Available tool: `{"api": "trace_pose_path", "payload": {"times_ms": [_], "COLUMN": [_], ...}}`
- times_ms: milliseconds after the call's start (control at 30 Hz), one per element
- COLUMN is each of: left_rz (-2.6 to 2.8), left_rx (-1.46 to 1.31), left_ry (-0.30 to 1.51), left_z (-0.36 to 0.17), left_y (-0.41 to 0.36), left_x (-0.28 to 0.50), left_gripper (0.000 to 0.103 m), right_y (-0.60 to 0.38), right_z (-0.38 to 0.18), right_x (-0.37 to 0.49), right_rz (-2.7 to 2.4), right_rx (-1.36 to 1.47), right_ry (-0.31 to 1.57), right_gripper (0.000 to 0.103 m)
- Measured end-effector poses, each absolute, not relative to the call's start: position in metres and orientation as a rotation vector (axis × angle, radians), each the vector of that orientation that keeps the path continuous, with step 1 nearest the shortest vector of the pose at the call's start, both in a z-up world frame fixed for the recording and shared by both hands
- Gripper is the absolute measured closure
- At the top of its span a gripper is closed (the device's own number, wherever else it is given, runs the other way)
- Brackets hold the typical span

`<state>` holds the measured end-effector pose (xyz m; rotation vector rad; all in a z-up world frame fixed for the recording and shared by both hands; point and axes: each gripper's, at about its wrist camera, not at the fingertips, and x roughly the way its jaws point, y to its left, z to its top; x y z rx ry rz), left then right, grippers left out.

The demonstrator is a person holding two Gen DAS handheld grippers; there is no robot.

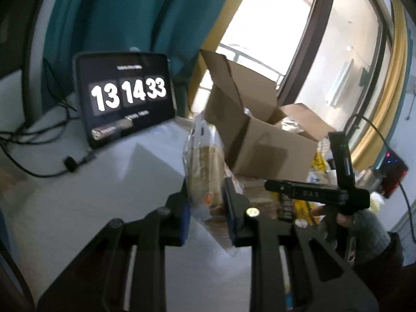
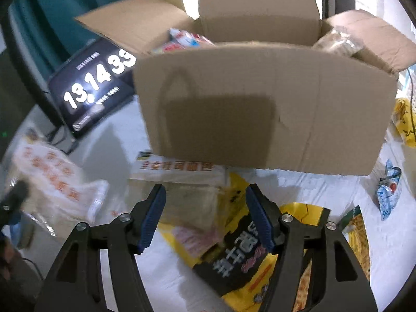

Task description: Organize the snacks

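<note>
Left wrist view: the left gripper (image 1: 205,208) at lower centre is clamped on a bread pack (image 1: 204,169), lifted over the table (image 1: 104,195); the box (image 1: 262,140) stands centre right.

Right wrist view: the right gripper (image 2: 205,215) gapes, nothing between its pads, above a toast bag (image 2: 187,189) and a yellow packet (image 2: 241,257) below the box (image 2: 260,104).

Plain brown cardboard box (image 2: 260,104), yellow-and-black snack bag (image 2: 241,260), teal curtain (image 1: 117,13)

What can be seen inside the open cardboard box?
Inside the cardboard box a red-and-white snack packet and a clear bread bag show above the rim. The front wall hides everything lower.
</note>
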<state>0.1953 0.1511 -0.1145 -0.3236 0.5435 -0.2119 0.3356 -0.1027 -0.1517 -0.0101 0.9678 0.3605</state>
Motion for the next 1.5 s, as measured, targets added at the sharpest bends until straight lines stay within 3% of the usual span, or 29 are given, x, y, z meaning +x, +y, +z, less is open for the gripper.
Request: {"api": "trace_pose_path", "payload": {"times_ms": [467, 567, 633, 767, 833, 1500], "left_rz": [-0.120, -0.113, -0.113, -0.103, -0.093, -0.058], "left_rx": [-0.271, -0.266, -0.261, -0.242, -0.234, -0.170], "left_ry": [0.521, 0.517, 0.514, 0.500, 0.492, 0.424], "left_z": [-0.113, -0.111, -0.109, -0.103, -0.099, -0.059], "left_y": [0.167, 0.166, 0.165, 0.160, 0.158, 0.122], "left_x": [0.188, 0.186, 0.185, 0.179, 0.174, 0.145], "left_gripper": [0.080, 0.080, 0.080, 0.080, 0.080, 0.080], "right_y": [-0.079, -0.076, -0.078, -0.074, -0.072, -0.104], "right_z": [-0.175, -0.171, -0.169, -0.168, -0.162, -0.088], "right_x": [0.344, 0.335, 0.331, 0.317, 0.306, 0.210], "right_rz": [0.429, 0.438, 0.472, 0.518, 0.550, 0.575], "right_rx": [-0.059, -0.098, -0.086, -0.102, -0.101, -0.208], "right_ry": [1.013, 0.986, 0.989, 0.975, 0.960, 0.712], "right_gripper": [0.039, 0.057, 0.079, 0.087, 0.096, 0.100]}}
